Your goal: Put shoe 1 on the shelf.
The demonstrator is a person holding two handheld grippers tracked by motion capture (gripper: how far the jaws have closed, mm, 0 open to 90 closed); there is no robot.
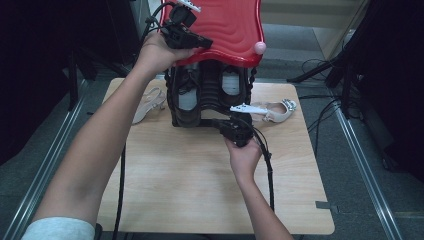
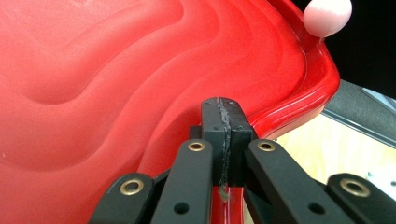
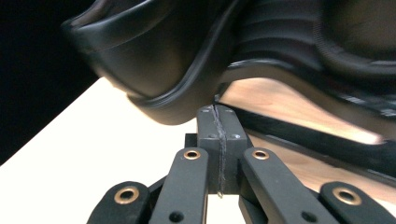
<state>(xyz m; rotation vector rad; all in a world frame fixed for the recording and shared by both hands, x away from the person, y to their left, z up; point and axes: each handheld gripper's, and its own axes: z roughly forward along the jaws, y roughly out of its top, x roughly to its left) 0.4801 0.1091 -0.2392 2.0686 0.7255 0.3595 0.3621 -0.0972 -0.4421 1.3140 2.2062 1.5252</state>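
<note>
A black shoe stand (image 1: 210, 95) with a glossy red wavy top (image 1: 225, 25) stands at the far side of the wooden table (image 1: 200, 180). My left gripper (image 1: 205, 44) (image 2: 223, 109) is shut, its pads pressed together, and lies over the front left rim of the red top (image 2: 116, 84). A pink ball (image 1: 260, 47) (image 2: 327, 16) sits at the top's right corner. My right gripper (image 1: 214, 121) (image 3: 217, 116) is shut with nothing between its pads, right at the stand's lower front edge (image 3: 159, 79), low over the table.
One beige shoe (image 1: 150, 102) lies left of the stand and another with a jewelled toe (image 1: 275, 111) lies to its right. Dark shoes with pale insoles (image 1: 189, 97) sit inside the stand. Cables trail over the near table and the floor at right.
</note>
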